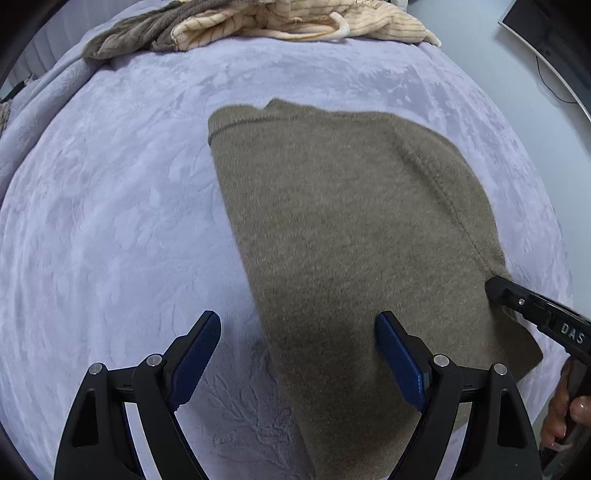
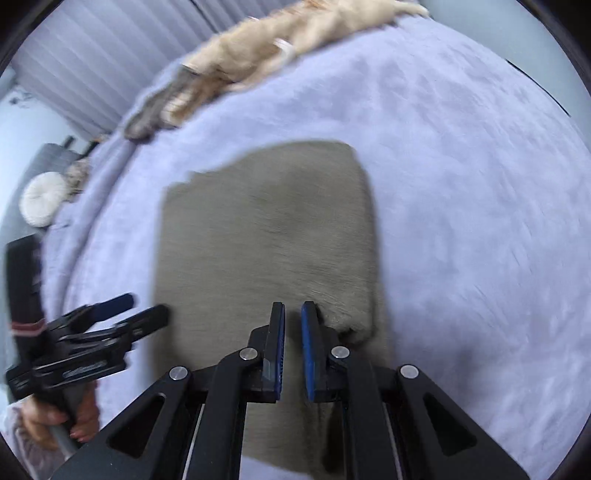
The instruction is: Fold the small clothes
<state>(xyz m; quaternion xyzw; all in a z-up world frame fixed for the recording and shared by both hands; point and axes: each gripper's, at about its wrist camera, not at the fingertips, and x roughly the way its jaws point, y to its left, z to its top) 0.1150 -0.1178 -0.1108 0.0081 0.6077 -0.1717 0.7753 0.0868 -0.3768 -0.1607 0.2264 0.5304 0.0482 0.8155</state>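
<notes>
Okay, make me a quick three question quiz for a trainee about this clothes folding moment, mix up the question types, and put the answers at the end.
1. True or false: the left gripper has its jaws spread wide above the near edge of the olive-brown garment.
2. Multiple choice: the cream ribbed clothes lie A) under the garment, B) at the far edge of the lavender blanket, C) in the left gripper.
3. Fill in: the right gripper has its jaws nearly ____.

Key: 1 true; 2 B; 3 closed, though the blurred view hides whether fabric is pinched.
</notes>
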